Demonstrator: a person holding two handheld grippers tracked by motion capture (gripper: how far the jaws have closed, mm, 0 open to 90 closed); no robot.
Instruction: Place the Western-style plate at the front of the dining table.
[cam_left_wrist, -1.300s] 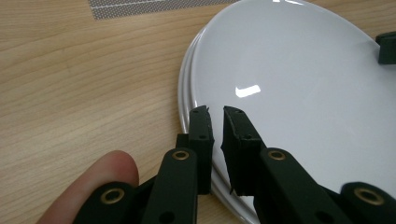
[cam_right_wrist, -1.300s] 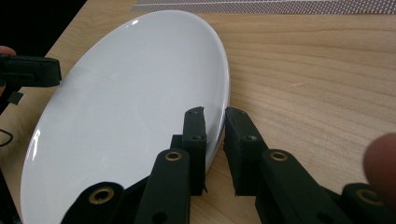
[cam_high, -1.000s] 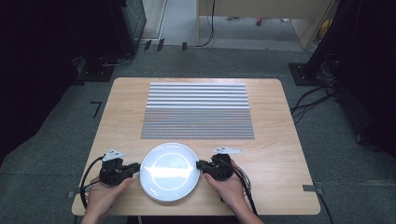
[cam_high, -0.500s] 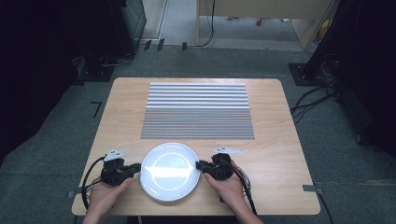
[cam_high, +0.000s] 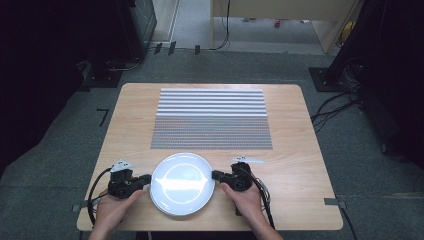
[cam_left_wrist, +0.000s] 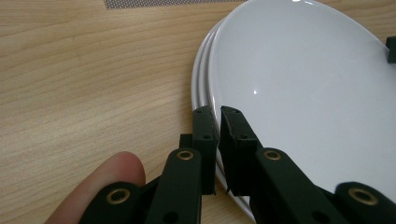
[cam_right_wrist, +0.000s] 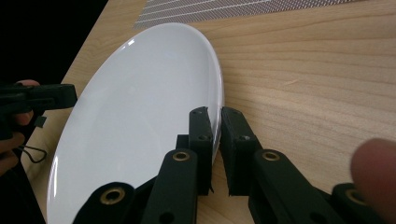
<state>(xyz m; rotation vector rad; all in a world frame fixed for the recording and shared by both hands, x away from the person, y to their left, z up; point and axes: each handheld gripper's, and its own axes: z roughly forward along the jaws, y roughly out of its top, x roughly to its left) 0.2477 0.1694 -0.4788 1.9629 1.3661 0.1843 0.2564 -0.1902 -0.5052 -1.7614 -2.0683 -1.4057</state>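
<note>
The wooden table (cam_high: 300, 200) takes up most of the high view, and a grey striped mat (cam_high: 212, 117) lies across its far half, probably as the spot where dishes are meant to be set. The near half is bare wood except for a white plate (cam_high: 182, 182), which sits close to the near edge, just short of the mat, between the person's two hands. It is taken from opposite sides, most likely so that a wide, smooth, shallow dish can be raised level without tipping or slipping out of a single pinch. The left hand (cam_high: 112, 210) brings the left gripper (cam_high: 145, 179) in at the plate's left edge. In the left gripper view its jaws are drawn nearly together, with only the thin rim between the pads, so it has a firm pinch on the plate. That view also shows a second white rim (cam_left_wrist: 198, 93) just under and outside the held one, so there may be another plate below, though I cannot tell for sure. The right hand (cam_high: 245, 200) holds the right gripper (cam_high: 216, 175) at the opposite edge. Its jaws have just been closing, and in the right gripper view they stand on either side of the rim, with almost no gap left, gripping it. A fingertip (cam_left_wrist: 107, 182) rests low beside the left gripper's body, steadying the tool.
</note>
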